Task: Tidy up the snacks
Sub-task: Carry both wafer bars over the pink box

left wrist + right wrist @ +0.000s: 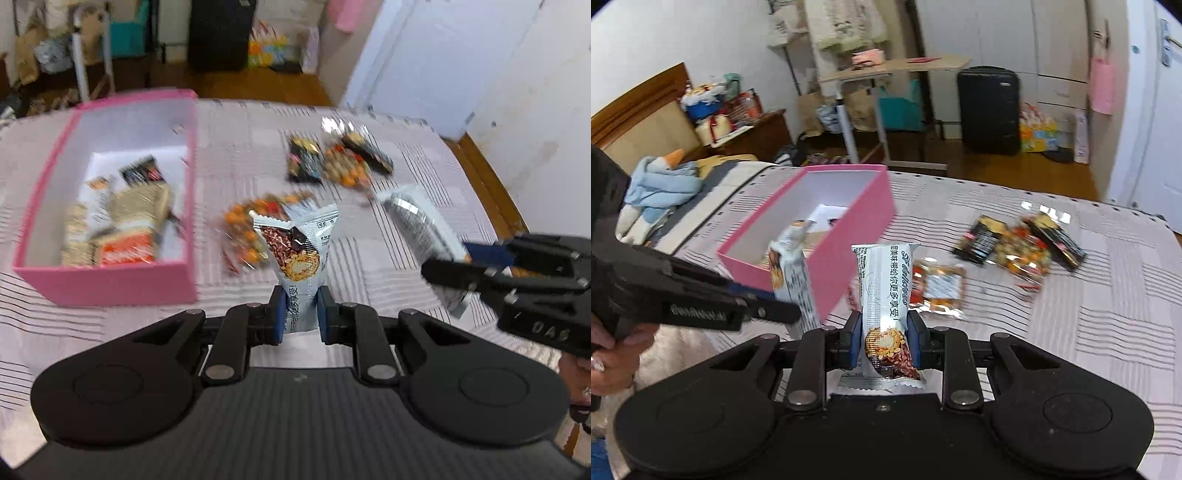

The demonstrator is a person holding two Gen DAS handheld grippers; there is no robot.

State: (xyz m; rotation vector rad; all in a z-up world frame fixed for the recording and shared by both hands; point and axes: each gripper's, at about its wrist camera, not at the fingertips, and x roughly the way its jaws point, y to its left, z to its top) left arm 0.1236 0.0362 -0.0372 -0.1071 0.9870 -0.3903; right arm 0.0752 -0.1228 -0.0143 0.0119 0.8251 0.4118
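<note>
While both grippers are raised over the bed, each is clamped on one silver snack bar. Item one: silver bar (301, 254), upright, lower end pinched between the blue pads of the left gripper (300, 314), picture side showing. Item two: second silver bar (886, 306), printed back showing, squeezed at its lower half by the right gripper (884, 341), its crimped end hanging below the pads.

Pink box (110, 280), open-topped, far left on the striped bedspread (388, 258); holds several packets (125, 221), too blurred to count. Just right of the box, near the bars: one clear peanut packet (940, 288), lying flat. Farther right, a loose cluster: two dark wrappers (304, 160) flanking a second peanut packet (345, 164), apparently overlapping.

Beyond the bed: black suitcase (990, 110) against the far wall, a light desk (886, 70), a blue soft toy (661, 181) at far left. A hand (613, 354) grips the left gripper's handle.
</note>
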